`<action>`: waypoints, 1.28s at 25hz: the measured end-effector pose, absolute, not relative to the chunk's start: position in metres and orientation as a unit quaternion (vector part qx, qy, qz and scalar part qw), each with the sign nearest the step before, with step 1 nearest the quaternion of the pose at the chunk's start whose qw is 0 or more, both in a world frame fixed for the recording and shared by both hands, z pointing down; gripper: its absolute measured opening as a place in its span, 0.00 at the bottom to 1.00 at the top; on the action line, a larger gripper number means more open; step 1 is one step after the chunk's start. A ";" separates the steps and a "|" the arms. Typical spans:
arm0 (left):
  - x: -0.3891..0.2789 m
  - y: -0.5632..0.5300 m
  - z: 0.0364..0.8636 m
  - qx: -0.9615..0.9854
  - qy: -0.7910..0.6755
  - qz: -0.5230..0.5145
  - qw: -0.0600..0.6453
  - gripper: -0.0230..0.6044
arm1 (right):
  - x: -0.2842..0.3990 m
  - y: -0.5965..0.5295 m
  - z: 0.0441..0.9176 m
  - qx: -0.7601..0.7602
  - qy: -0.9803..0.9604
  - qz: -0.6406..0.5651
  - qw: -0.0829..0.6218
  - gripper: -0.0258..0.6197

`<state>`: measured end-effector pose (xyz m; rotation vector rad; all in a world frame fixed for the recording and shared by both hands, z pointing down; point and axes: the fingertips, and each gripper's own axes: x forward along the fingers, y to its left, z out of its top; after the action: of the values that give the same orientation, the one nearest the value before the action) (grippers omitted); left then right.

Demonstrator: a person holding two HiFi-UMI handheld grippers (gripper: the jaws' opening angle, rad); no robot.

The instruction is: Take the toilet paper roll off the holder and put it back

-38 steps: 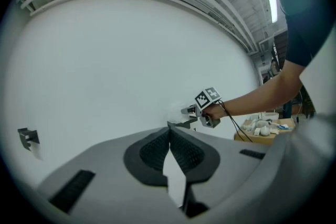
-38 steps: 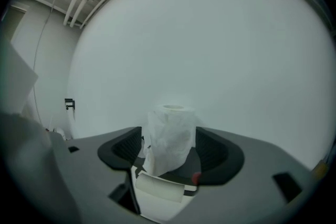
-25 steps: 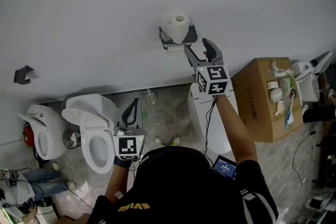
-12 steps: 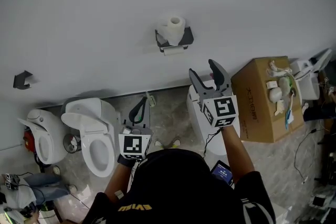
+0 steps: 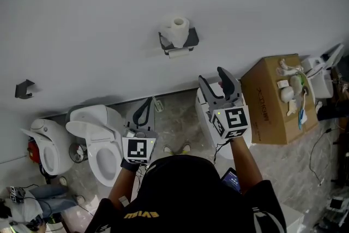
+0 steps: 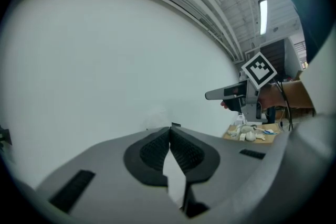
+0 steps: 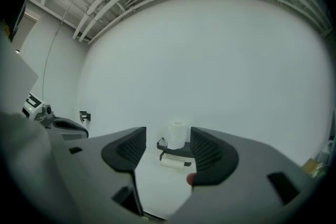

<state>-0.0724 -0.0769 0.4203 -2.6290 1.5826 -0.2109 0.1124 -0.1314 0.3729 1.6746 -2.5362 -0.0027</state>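
person's head (image 5: 180,174) covers part of both arms. left gripper (image 5: 147,102) clenched, empty; right gripper (image 5: 211,75) jaws, just narrowing, stand apart, empty, well clear of the toilet paper roll (image 5: 178,30) upright on its holder (image 5: 192,39), plain wall (image 5: 98,13) around.

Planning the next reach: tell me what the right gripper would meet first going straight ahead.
Probably the toilet paper roll on its wall holder, framed between the open jaws; nothing shows in between.
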 end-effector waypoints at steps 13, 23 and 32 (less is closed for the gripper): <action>-0.085 -0.079 0.420 -0.850 0.521 -0.070 0.034 0.06 | 0.104 -0.125 0.374 0.547 -0.835 0.003 0.055 0.42; -0.081 -0.078 0.422 -0.849 0.522 -0.068 0.030 0.06 | 0.105 -0.120 0.378 0.546 -0.836 0.013 0.058 0.31; -0.080 -0.078 0.425 -0.850 0.522 -0.071 0.029 0.06 | 0.107 -0.118 0.381 0.548 -0.834 0.015 0.062 0.24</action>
<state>-0.0799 -0.0777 0.4255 -2.6210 1.6094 -0.2190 0.1070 -0.1180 0.3809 1.6554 -2.5213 0.0442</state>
